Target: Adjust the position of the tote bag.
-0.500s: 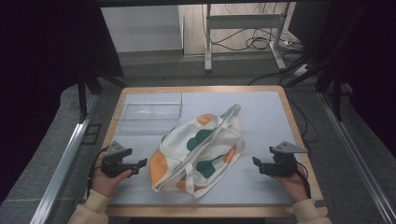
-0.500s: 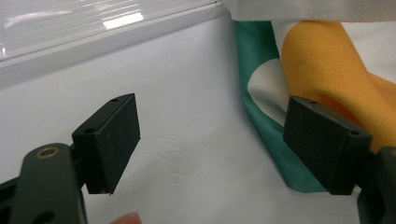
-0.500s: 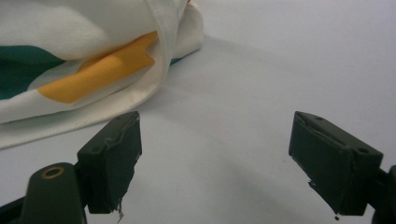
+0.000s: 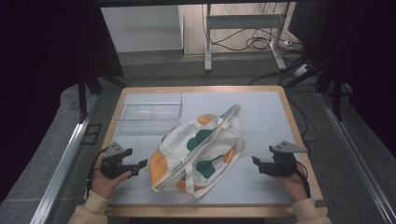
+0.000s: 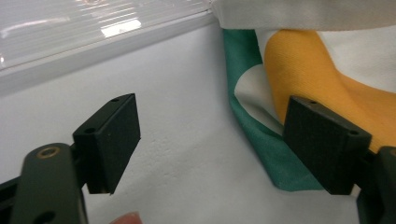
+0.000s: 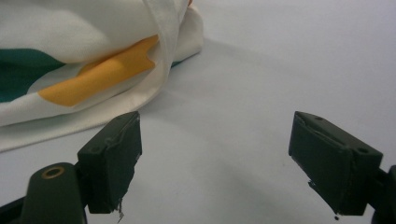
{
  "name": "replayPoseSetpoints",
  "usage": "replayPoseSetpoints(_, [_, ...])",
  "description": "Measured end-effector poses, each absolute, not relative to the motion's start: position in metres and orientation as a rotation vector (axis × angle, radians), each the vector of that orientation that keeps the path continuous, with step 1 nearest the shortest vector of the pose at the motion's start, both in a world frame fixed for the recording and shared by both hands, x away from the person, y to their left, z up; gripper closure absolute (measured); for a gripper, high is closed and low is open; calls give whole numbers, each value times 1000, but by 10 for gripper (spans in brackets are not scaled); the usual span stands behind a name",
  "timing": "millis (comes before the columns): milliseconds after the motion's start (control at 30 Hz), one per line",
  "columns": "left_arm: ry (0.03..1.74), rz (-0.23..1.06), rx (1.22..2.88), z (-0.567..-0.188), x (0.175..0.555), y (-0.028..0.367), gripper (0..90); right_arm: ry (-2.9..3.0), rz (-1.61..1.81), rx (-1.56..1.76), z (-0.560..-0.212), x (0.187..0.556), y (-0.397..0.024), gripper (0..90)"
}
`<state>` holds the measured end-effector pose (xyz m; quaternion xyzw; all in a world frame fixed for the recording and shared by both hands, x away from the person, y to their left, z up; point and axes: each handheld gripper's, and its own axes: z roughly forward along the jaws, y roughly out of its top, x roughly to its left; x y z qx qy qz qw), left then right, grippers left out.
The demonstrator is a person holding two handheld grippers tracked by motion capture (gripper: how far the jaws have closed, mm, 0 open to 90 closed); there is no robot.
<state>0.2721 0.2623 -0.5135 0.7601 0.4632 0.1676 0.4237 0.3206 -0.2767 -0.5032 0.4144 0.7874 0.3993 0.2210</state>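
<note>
A printed cloth bag lies slack and partly crumpled across the middle of the desk, running from near my left hand toward the far centre, its strap trailing to the far end. I hold my left gripper just beside the bag's near-left end and my right gripper near its right flank, apart from the cloth; flanking the bag this way, I judge, lets either one reach an edge without crossing over the other. Both grippers rest low at the desk surface, pointing inward toward the bag, each held by a hand that comes in from the near edge with the forearm roughly level. In the left gripper view my jaws stand wide apart and empty, with the bag's green hem and an orange patch showing just behind the right jaw. In the right gripper view my jaws are likewise spread wide and hold nothing, with bare desk between them and the bag's rounded corner ahead and to the left. A clear tray sits at the far left of the desk, close to the bag; whether they touch I cannot tell.
</note>
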Motion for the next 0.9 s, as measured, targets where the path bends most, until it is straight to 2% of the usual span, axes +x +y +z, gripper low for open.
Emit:
replayPoseSetpoints(233, [1141,467,1891,-500,258,265,227,2182,1122,1147,-503,327,-273,178])
replayPoseSetpoints(467, [1087,456,1888,-486,242,263,244,2191,1119,1128,-502,329,-269,178])
replayPoseSetpoints(900, [887,370,1978,-439,222,223,253,2199,1100,1141,-504,331,-267,179])
